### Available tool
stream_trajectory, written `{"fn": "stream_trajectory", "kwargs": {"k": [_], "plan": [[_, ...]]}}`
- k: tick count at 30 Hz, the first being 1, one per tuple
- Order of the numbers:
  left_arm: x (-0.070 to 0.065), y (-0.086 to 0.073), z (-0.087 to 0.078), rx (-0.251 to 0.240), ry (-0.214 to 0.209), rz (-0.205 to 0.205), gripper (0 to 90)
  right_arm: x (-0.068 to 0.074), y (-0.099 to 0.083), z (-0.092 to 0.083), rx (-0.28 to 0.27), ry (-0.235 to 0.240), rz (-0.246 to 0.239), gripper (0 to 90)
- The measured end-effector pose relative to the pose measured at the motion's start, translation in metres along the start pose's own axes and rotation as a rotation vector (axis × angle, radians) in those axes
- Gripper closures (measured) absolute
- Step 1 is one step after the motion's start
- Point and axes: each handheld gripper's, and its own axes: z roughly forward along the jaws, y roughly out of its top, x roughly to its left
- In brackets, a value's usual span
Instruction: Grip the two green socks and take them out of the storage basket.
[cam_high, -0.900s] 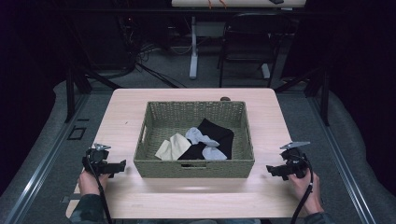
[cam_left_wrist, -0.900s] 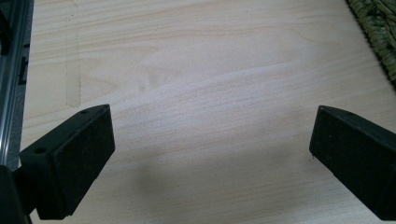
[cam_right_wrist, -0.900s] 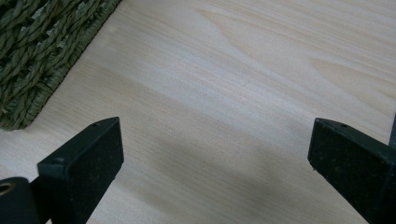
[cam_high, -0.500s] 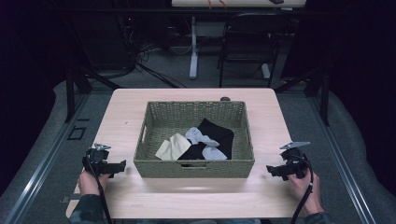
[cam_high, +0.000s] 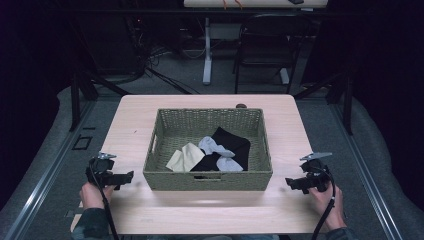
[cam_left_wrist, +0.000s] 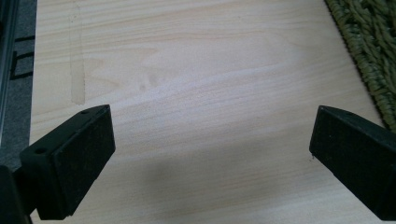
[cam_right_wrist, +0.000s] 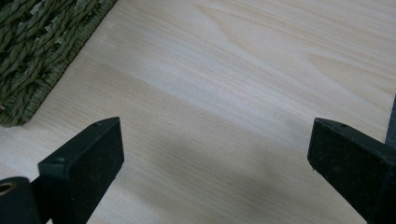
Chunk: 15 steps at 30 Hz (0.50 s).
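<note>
While both jaws gape empty, woven basket (cam_high: 207, 180) of socks (cam_high: 220, 149) between left gripper (cam_high: 125, 177), right gripper (cam_high: 291, 184)

I work in a lab-style recording room: dark surroundings, a lit wooden table (cam_high: 150, 125), cable bundles (cam_high: 150, 55) on the grey floor (cam_high: 320, 120), a folding chair (cam_high: 265, 50) and a second desk (cam_high: 255, 3) behind.

Basket (cam_high: 207, 180): you have an olive-green woven basket, rectangular, upright, mid-table, its front wall facing you.
Cream cloth (cam_high: 184, 157): lies crumpled at the front left of the basket floor.
Black cloth (cam_high: 235, 145): spreads toward the right, partly under the others.
Pale blue-grey cloths (cam_high: 216, 148): two small pieces rest on the black one.
</note>
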Motion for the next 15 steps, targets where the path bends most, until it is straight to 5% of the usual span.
{"fn": "stream_trajectory", "kwargs": {"k": [8, 15], "plan": [[-0.001, 0.018, -0.026, -0.029, -0.031, 0.004, 0.2, -0.002, 0.000, -0.001, 0.002, -0.010, 0.004, 2.8], [0.000, 0.031, -0.035, 0.022, -0.076, -0.018, 0.2, -0.002, -0.001, -0.002, -0.004, -0.012, 0.007, 2.8]]}}
